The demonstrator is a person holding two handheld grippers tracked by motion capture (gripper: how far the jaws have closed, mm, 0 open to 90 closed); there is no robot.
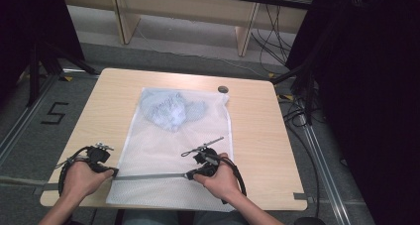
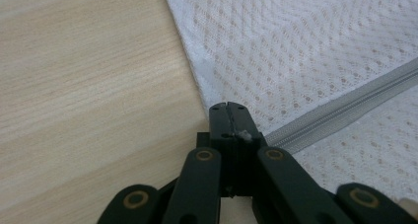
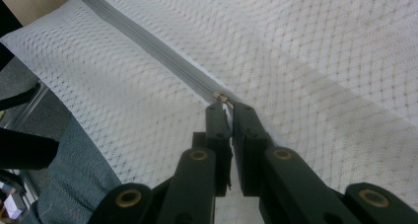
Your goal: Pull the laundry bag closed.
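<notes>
Hands at near edge of tabletop (image 1: 114,93), one gripper each. Landmark: zipper (image 1: 148,176), a grey line across the near part of a white mesh bag (image 1: 163,150) lying flat mid-tabletop.

Left gripper (image 1: 115,172) at the zipper's left end, on the bag's left edge. In left gripper view, jaws pressed together on the bag edge (image 2: 207,93) just beside the zipper (image 2: 345,108); a scrap of white shows pinched at the jaw seam.

Right gripper (image 1: 188,175) at the zipper's right end as closed so far. In right gripper view, jaws nearly together, narrow slit between them, tips clamped on the small metal pull (image 3: 222,98) where the zipper (image 3: 148,46) meets them.

Blue cloth (image 1: 171,110), crumpled, inside the bag, well beyond the zipper, at the bag's far end.

Small dark disc (image 1: 223,89) on bare wood past the bag's far right corner, well apart from the zipper.
</notes>
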